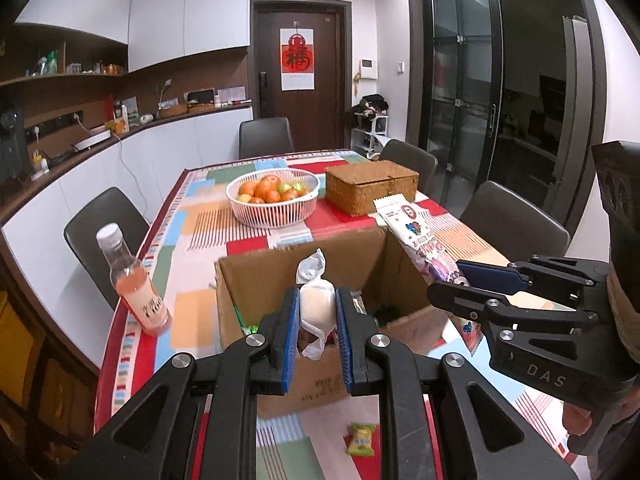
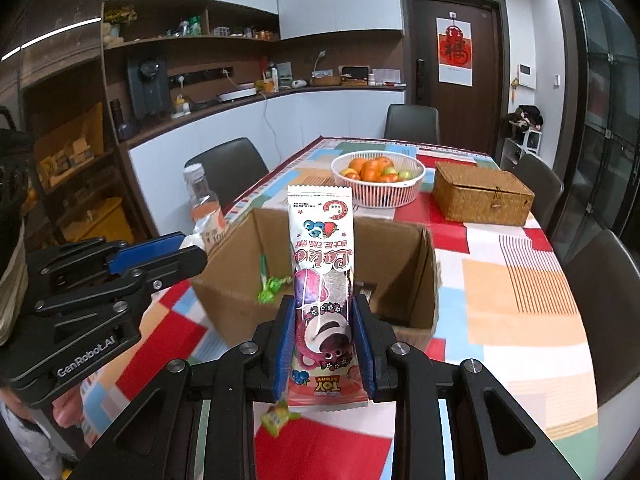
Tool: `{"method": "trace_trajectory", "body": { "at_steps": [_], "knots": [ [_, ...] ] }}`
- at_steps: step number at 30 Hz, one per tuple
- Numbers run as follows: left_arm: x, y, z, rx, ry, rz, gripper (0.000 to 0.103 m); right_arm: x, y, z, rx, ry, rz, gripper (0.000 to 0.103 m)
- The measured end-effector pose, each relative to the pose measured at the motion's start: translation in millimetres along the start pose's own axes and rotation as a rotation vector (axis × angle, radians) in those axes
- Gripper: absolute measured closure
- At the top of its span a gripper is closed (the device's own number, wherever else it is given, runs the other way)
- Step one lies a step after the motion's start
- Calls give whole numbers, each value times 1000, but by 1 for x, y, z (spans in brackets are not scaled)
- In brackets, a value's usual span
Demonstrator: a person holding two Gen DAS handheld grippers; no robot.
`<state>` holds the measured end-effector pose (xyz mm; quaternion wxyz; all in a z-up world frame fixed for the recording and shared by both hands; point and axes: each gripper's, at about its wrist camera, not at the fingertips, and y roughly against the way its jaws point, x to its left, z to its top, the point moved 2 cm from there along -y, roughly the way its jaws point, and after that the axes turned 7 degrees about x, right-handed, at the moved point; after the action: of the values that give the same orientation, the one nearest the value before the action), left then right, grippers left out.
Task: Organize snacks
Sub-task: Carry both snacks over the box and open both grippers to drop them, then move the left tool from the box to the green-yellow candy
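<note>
My left gripper (image 1: 317, 308) is shut on a white wrapped candy (image 1: 316, 304) and holds it above the near side of an open cardboard box (image 1: 256, 280). My right gripper (image 2: 323, 328) is shut on a long pink-and-white Lotso snack packet (image 2: 322, 264), upright over the same box (image 2: 416, 264). The packet also shows in the left wrist view (image 1: 416, 240), with the right gripper (image 1: 472, 280) to the right. Green wrapped sweets (image 2: 268, 286) and a dark packet lie inside the box. A small yellow-green candy (image 1: 361, 438) lies on the tablecloth in front of the box.
A bottle of pink drink (image 1: 134, 280) stands left of the box near the table edge. A white basket of fruit (image 1: 273, 196) and a wicker box (image 1: 370, 186) sit behind it. Dark chairs (image 1: 516, 220) surround the table.
</note>
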<state>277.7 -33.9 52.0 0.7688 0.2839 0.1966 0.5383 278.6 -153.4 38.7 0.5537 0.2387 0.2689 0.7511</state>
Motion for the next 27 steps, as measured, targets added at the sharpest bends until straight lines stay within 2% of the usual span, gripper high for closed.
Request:
{"method": "trace_trajectory", "body": {
  "at_steps": [7,12,13,15,16,17,20,27],
  "knots": [
    [15,-32,21,59,44,-18,84,-6,-20,27,1,22,-38,74],
    [21,-55,32,94,39,8,84,-11,-40,38,28,26,-47,74],
    [21,-57,34,98,38,14,83,-13,-42,39,33,21,-50,74],
    [23,-61,34,104,43,38,68,-16,-47,42,29,7,-59,71],
    [24,-60,33,97,51,47,58,-18,-49,44,33,-7,-70,62],
    [25,-59,32,91,56,51,55,-21,-50,44,31,-23,-79,59],
    [23,-52,25,84,50,58,54,-25,-46,39,13,-44,-92,50],
    [10,-27,4,51,6,61,51,-20,-26,17,-6,-45,-79,48]
  ]
}}
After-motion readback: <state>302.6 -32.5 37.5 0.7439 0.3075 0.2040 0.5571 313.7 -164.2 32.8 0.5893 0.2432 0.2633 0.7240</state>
